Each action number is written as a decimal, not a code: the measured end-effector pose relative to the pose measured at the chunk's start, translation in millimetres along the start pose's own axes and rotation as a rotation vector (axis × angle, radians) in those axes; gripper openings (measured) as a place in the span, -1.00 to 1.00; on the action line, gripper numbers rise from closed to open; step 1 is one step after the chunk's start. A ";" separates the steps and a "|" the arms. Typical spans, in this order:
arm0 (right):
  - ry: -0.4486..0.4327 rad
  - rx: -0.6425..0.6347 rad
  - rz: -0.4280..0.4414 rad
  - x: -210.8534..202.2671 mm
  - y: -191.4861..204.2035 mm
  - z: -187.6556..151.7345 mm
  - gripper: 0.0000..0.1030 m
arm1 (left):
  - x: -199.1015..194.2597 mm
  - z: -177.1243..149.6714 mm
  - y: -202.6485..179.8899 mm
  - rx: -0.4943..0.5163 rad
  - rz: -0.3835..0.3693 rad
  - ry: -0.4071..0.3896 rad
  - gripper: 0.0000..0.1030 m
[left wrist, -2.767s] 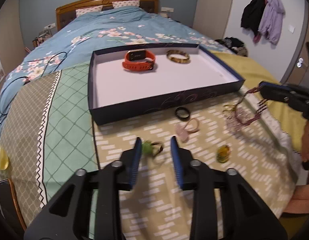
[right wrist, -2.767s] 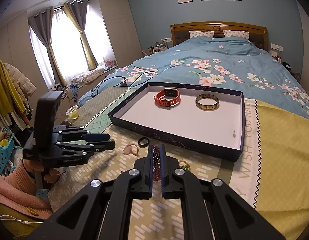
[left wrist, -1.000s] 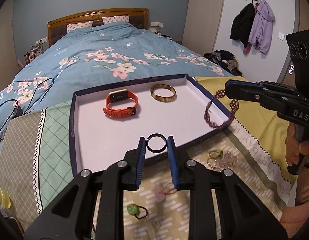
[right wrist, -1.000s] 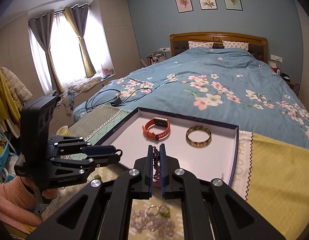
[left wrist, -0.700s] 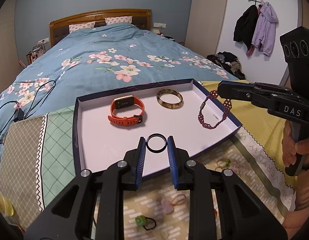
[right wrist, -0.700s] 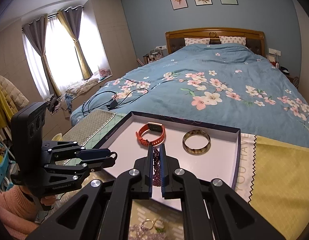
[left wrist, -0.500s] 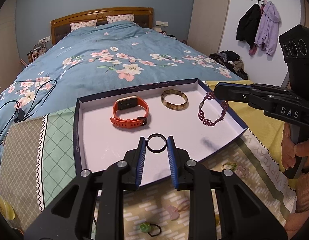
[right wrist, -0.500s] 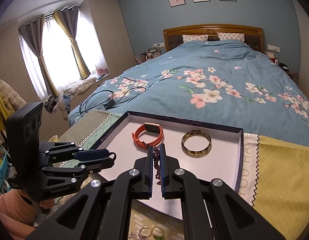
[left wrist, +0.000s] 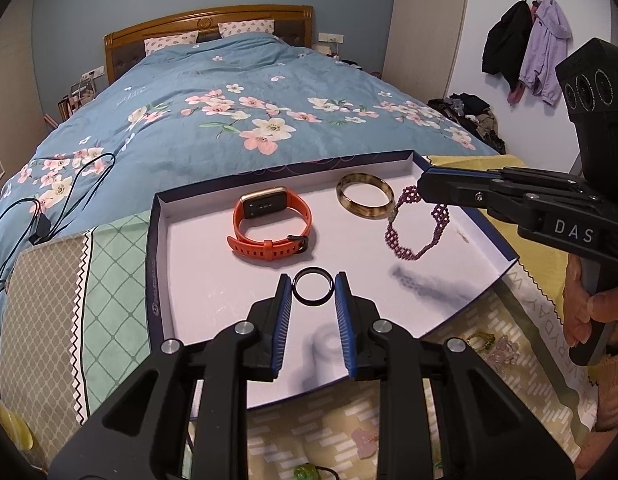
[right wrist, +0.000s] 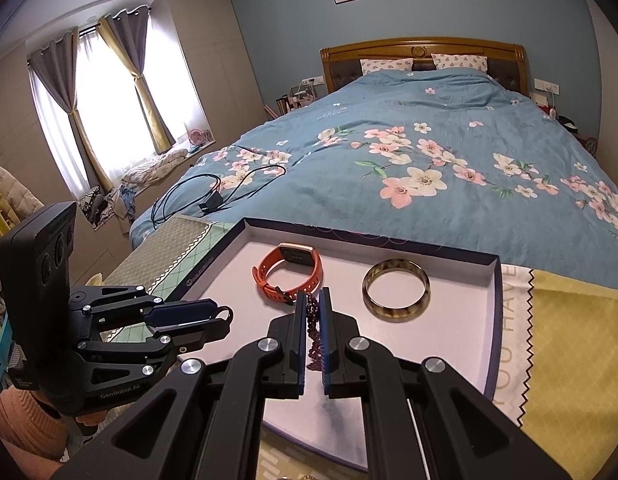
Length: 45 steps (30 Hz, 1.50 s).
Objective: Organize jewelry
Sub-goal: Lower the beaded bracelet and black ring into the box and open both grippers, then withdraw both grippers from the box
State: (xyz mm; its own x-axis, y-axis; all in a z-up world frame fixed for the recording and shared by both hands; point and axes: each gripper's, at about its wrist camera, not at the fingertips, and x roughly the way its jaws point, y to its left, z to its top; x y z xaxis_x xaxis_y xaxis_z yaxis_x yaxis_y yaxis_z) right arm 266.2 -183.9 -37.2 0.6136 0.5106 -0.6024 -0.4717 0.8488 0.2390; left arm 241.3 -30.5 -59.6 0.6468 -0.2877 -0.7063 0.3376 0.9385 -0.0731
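Nearest in the left wrist view, 3 or more small pieces are not yet put away and lie on the patterned cloth (left wrist: pixel 461 412) in front of the tray: a green-stoned ring (left wrist: pixel 307 472), a pale pink flower-shaped piece (left wrist: pixel 365 438) and a cluster of gold and clear rings (left wrist: pixel 489 344).

Over the near part of the shallow dark-blue tray with a white floor (left wrist: pixel 157 280), the left gripper (left wrist: pixel 312 288) is narrowed onto a thin black ring (left wrist: pixel 312 287), held clear of the floor.

The right gripper (right wrist: pixel 314 312) is pinched tight on a purple beaded bracelet (left wrist: pixel 417 226), which dangles above the tray's right side.

Farther in, 2 pieces are already placed: an orange-strapped smartwatch (left wrist: pixel 269 222) and a brown tortoiseshell bangle (left wrist: pixel 364 201).

Roughly halfway, I judge.
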 end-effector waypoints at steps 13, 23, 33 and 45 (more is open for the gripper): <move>0.043 0.093 -0.008 28.3 -19.0 -1.2 -0.91 | 26.3 9.7 2.1 0.004 0.027 0.041 -0.57; 0.082 0.160 -0.077 34.5 -45.1 -10.1 -0.91 | 46.8 10.1 8.2 -0.011 0.026 0.084 -0.57; 0.074 0.179 -0.094 27.9 -49.7 -12.5 -0.70 | 58.8 14.2 8.7 -0.011 0.030 0.102 -0.56; 0.027 0.019 0.014 -38.2 -4.8 -40.1 -0.28 | 25.3 15.7 8.6 -0.017 0.050 0.013 -0.20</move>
State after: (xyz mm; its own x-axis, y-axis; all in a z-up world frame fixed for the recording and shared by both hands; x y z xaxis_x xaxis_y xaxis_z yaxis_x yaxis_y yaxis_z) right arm 219.6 -212.9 -45.8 0.5891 0.5189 -0.6194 -0.4678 0.8441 0.2621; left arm 271.3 -32.7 -67.1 0.6534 -0.2377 -0.7187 0.2929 0.9549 -0.0495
